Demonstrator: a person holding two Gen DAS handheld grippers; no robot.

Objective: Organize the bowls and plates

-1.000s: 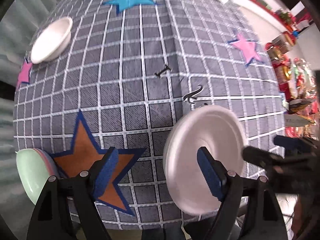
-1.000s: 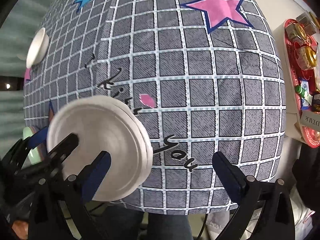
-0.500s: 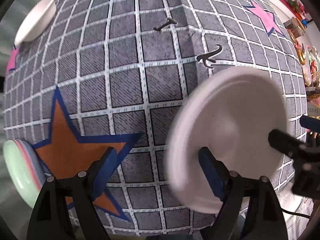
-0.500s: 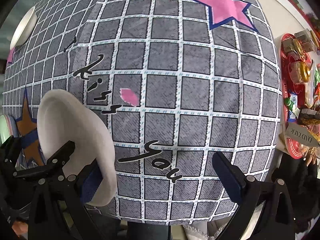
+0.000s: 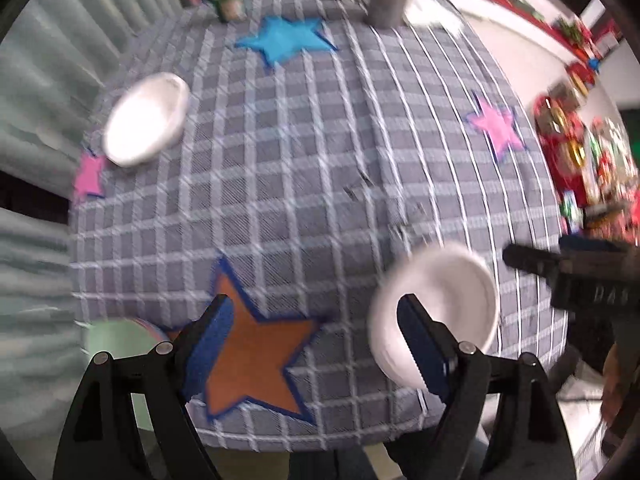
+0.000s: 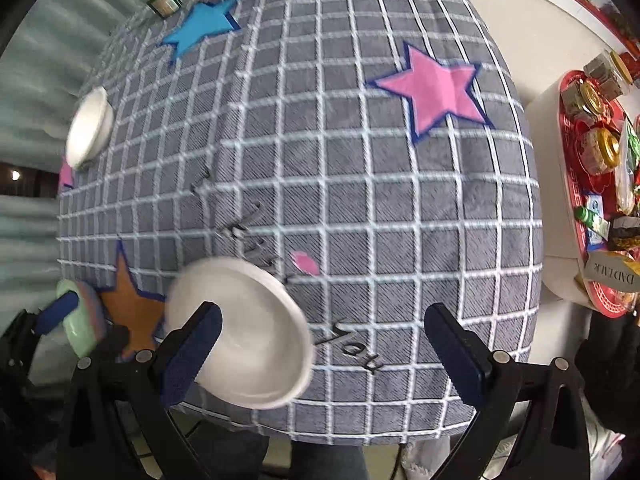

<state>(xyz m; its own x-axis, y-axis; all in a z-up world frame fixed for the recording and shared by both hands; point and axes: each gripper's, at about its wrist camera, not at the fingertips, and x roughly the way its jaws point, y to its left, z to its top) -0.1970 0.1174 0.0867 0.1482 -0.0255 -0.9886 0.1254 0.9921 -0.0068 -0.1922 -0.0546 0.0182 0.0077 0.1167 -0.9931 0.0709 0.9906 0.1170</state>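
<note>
A: What lies on the grey checked cloth point(image 5: 320, 184)?

B: A white bowl point(image 5: 146, 118) sits near the far left edge, just above a small pink star point(image 5: 88, 178). A white plate point(image 5: 436, 308) lies near the front right, partly behind the right finger of the left gripper point(image 5: 316, 344).

A: How do the jaws stand?

B: Wide apart, nothing between them but the orange star point(image 5: 256, 356) printed on the cloth.

A: Anything at the left front corner?

B: A pale green dish point(image 5: 120, 340) with a pink rim behind it; blur hides how many are stacked.

A: And on the right?

B: The right gripper point(image 5: 568, 272) reaches in from the edge, its tip near the plate's rim; contact is unclear.
</note>
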